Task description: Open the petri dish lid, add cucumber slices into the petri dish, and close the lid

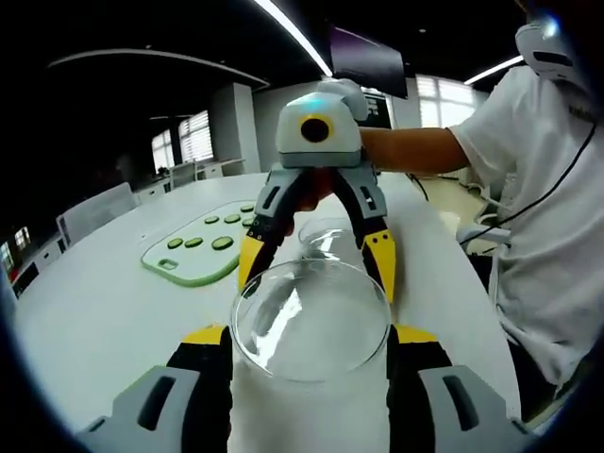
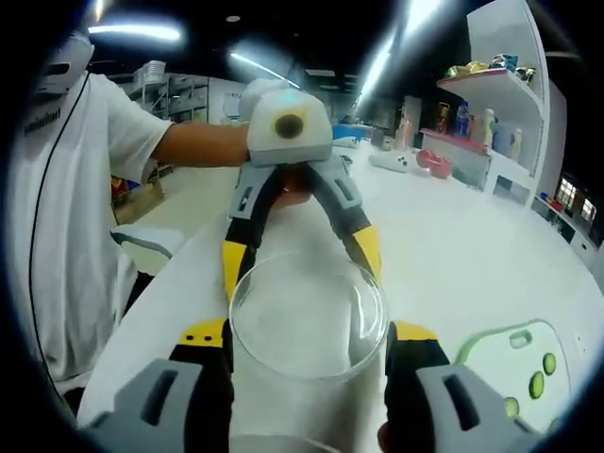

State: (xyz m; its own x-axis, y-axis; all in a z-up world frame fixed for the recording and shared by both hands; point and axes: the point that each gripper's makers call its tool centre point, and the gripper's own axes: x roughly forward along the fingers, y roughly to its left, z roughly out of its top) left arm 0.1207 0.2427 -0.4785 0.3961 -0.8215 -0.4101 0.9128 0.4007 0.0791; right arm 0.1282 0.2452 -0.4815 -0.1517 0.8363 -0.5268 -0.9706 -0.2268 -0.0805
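A clear round petri dish (image 1: 311, 321) (image 2: 307, 316) is held above the white table (image 1: 104, 311) between two grippers that face each other. My left gripper (image 1: 310, 337) is shut on its near sides. My right gripper (image 2: 309, 337) grips it from the opposite side, and its yellow fingertips (image 1: 379, 260) meet the far rim. I cannot tell lid from base. A second clear rim (image 1: 326, 236) shows between the right gripper's fingers. Cucumber slices (image 1: 222, 243) (image 2: 536, 384) lie on a pale green cutting board (image 1: 189, 269) (image 2: 491, 363).
A person in a white shirt (image 1: 547, 217) (image 2: 57, 217) stands at the table's edge, holding both grippers. White shelves with coloured items (image 2: 500, 104) stand beyond the table. Chairs (image 1: 94, 212) line the table's other side.
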